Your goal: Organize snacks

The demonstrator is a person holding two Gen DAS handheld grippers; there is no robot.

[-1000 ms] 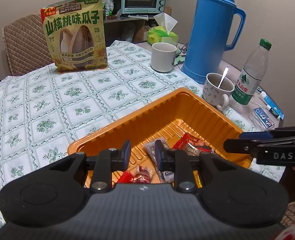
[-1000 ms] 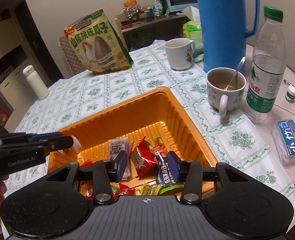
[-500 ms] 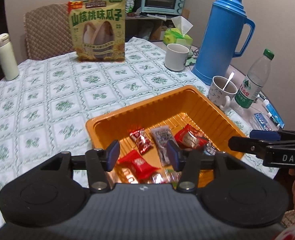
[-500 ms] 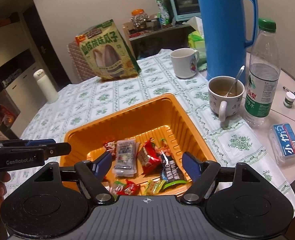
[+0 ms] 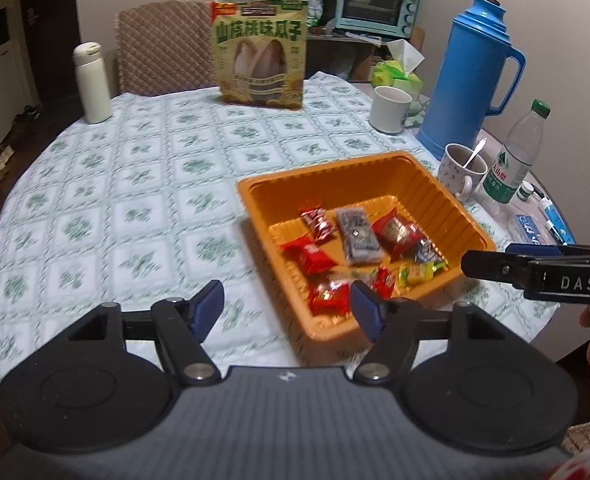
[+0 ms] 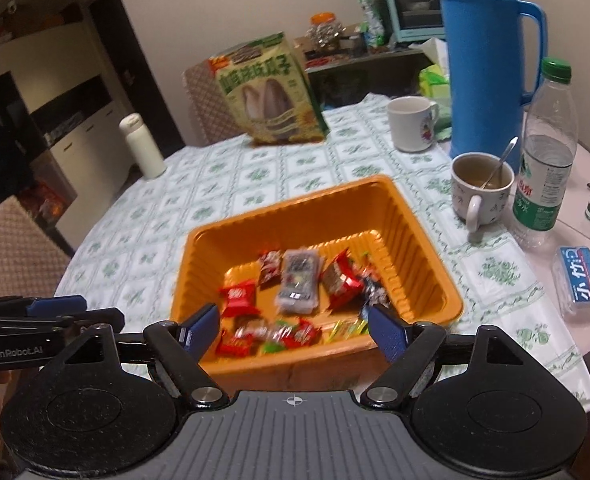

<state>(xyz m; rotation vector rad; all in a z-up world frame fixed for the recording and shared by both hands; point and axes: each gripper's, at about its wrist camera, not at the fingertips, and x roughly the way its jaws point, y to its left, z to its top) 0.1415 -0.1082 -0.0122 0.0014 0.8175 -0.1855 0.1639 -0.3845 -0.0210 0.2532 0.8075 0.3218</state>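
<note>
An orange plastic tray point(image 5: 375, 176) point(image 6: 287, 204) sits on the green-patterned tablecloth with several wrapped snacks in it, among them a red packet point(image 5: 309, 256) point(image 6: 239, 300) and a grey packet point(image 5: 357, 232) point(image 6: 299, 280). My left gripper point(image 5: 288, 308) hovers above the tray's near left corner. Its jaws are opening and nothing is held between them. My right gripper point(image 6: 295, 330) hangs over the tray's near rim, its jaws wide and still opening, also holding nothing. Each gripper shows at the edge of the other's view.
A tall bag of sunflower seeds point(image 5: 261, 64) stands at the back, with a white flask point(image 5: 93, 84) to its left. At the right are a blue thermos point(image 5: 471, 76), a white mug point(image 5: 389, 108), a cup with a spoon point(image 5: 461, 168), a water bottle point(image 5: 519, 156) and a small blue box point(image 6: 581, 276).
Both grippers have drawn back and up from the tray, and their jaws have gone from narrow to wide. The left one has shifted leftward. The snacks lie in the tray.
</note>
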